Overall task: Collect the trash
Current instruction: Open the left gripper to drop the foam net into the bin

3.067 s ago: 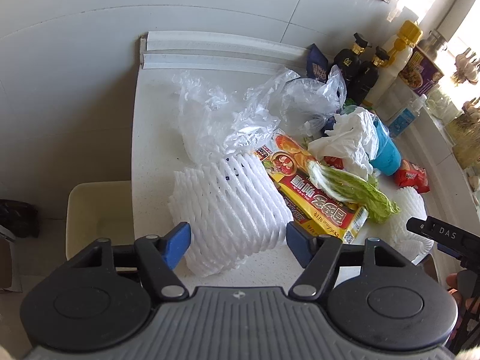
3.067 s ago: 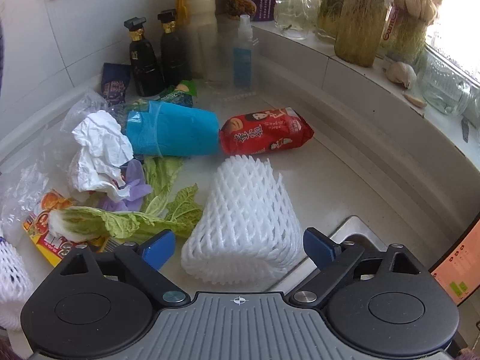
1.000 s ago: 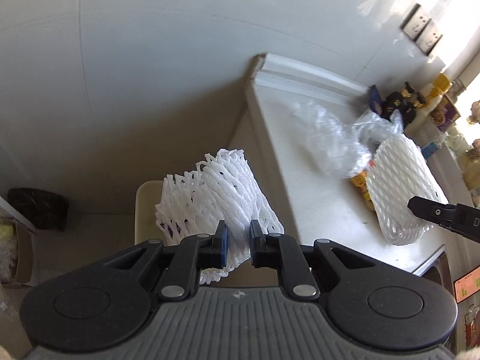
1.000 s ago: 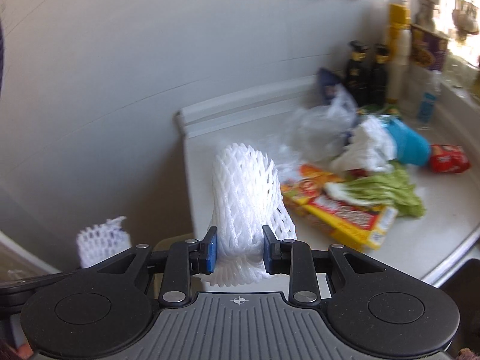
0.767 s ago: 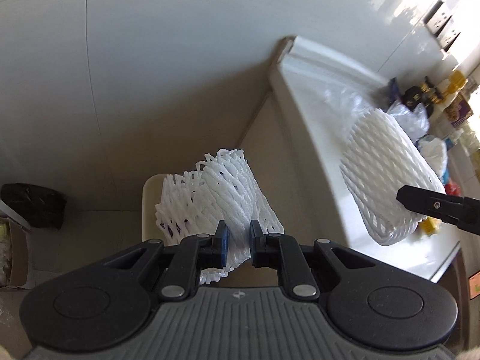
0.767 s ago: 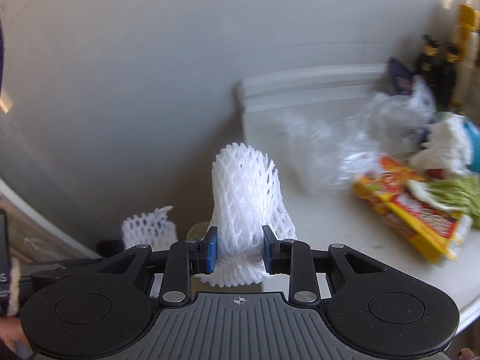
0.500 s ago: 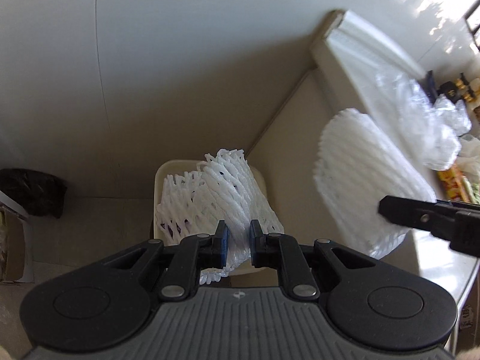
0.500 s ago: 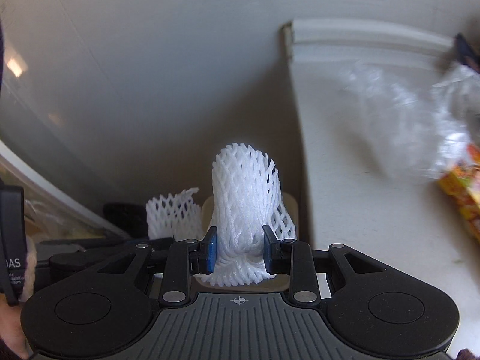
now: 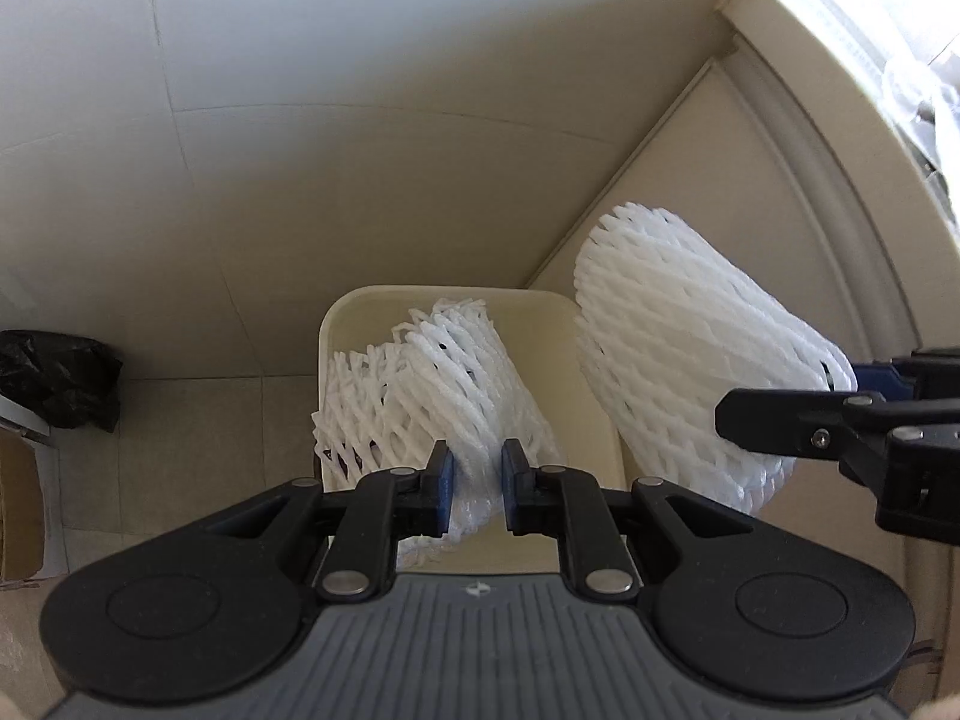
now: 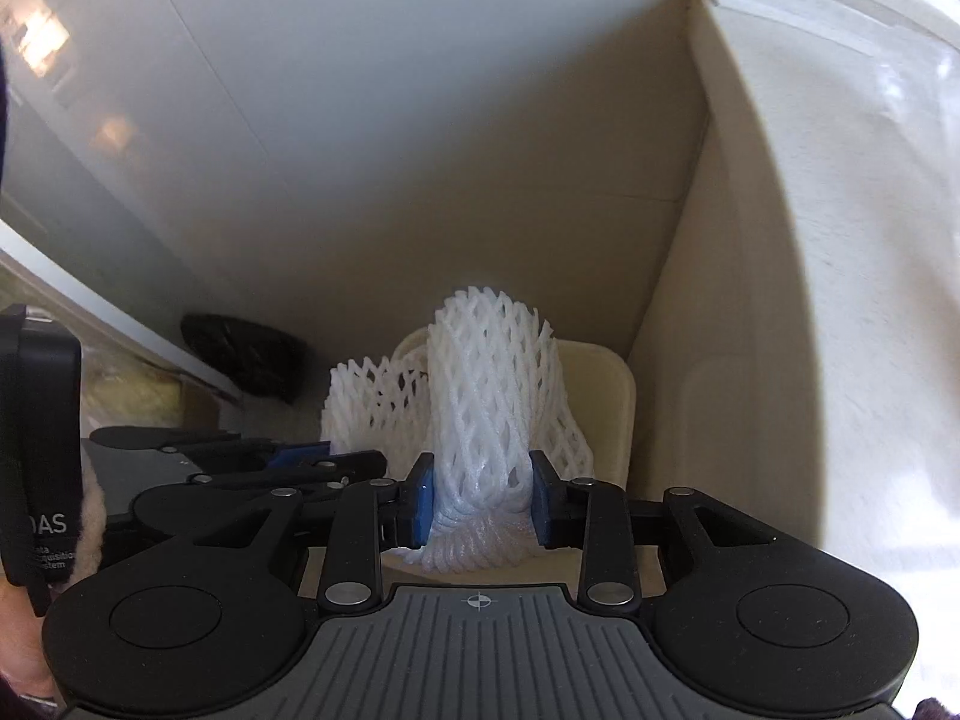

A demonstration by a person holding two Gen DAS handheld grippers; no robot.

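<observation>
Left wrist view, left to right: a black bag (image 9: pixel 57 378) lies at left edge. At centre, the left gripper (image 9: pixel 474 483) pinches a white foam net (image 9: pixel 432 384) above the cream bin (image 9: pixel 576 414). At right, the right gripper (image 10: pixel 480 507) pinches a second foam net (image 9: pixel 690 360); its jaws have just been opening slightly.

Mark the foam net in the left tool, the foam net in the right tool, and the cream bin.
left foam net (image 9: pixel 444 372), left wrist view, mid mesh.
right foam net (image 10: pixel 486 372), right wrist view, mid mesh.
cream bin (image 9: pixel 564 360), left wrist view, bare inner wall.
</observation>
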